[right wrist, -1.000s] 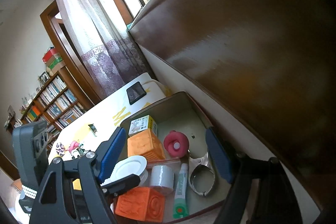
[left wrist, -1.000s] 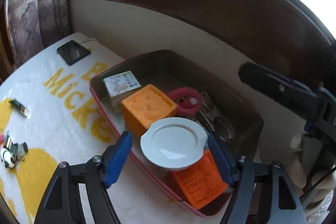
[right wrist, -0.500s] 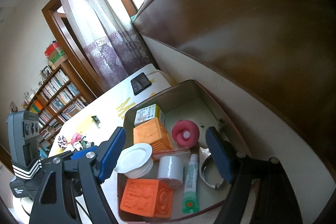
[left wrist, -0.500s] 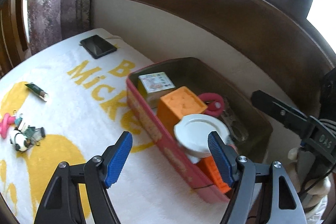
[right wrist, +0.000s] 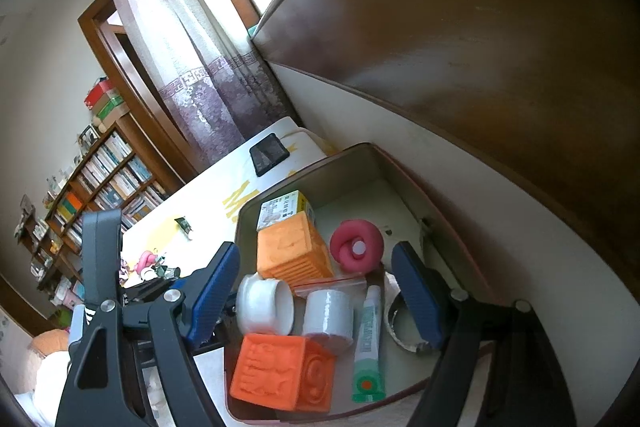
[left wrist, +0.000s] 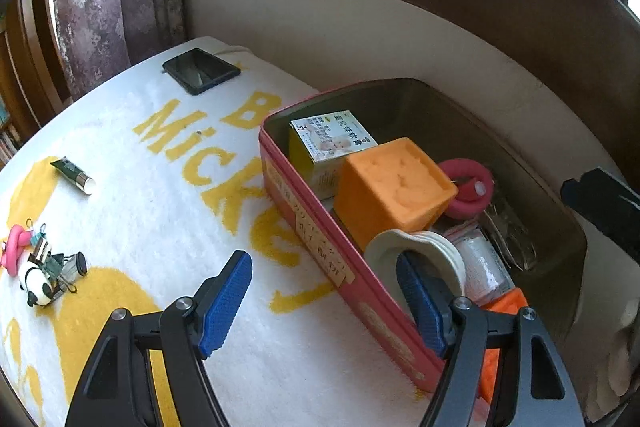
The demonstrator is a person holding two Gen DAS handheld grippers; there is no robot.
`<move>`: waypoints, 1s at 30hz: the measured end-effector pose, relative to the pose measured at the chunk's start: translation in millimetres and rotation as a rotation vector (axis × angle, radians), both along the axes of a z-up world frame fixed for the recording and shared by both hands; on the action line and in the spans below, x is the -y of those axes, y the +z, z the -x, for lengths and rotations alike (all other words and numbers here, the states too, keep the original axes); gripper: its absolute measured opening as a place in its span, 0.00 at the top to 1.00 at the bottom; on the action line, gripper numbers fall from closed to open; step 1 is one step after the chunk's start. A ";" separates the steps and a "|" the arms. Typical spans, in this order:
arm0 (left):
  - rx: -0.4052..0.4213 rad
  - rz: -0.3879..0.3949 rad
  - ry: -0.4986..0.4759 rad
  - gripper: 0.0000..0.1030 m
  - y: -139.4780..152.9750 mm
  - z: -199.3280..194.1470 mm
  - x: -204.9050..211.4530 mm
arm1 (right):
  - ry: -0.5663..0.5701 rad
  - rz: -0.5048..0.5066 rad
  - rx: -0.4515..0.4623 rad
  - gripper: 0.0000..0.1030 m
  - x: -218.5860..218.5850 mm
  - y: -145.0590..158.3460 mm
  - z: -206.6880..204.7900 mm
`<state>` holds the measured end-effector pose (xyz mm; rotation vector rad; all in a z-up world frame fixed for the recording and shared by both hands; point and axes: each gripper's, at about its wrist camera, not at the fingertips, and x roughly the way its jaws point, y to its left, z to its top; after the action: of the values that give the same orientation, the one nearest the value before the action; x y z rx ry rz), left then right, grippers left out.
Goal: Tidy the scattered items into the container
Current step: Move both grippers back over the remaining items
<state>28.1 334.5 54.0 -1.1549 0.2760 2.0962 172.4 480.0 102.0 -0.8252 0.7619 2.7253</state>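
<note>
- Bin [left wrist: 304, 223]: red-walled, on the white-and-yellow towel [left wrist: 132, 195], already crowded with blocks, a box and a plate [right wrist: 264, 303]; the tilted plate could slide when more goes in.
- Left gripper [left wrist: 328, 291]: jaws wide, empty, straddling the bin's wall; lowering could knock it.
- Right gripper [right wrist: 316, 291]: jaws wide, empty, over the bin.
- Keychain clutter [left wrist: 40, 267], tube [left wrist: 74, 175]: well apart, still outside.

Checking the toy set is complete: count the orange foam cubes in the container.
2. One orange foam cube sits mid-container beside the small printed box; the other orange foam cube lies at the container's near end, below the white dishes. More could be hidden underneath.
</note>
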 end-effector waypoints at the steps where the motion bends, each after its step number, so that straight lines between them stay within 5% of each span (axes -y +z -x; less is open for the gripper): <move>1: -0.001 -0.008 -0.001 0.26 2.3 -0.6 2.0 | -0.001 0.001 0.000 0.21 -0.2 -0.3 -0.1; 13: -0.046 -0.082 0.033 0.26 34.3 -9.1 43.5 | 0.041 -0.007 -0.002 0.21 22.2 5.1 10.4; 30: -0.026 -0.093 0.349 0.26 21.0 38.2 198.7 | 0.266 -0.050 0.032 0.21 128.7 5.0 69.9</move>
<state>-10.1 135.8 75.0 -1.1875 -0.0152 2.3986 102.5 351.2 106.9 -1.0228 0.6135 2.9390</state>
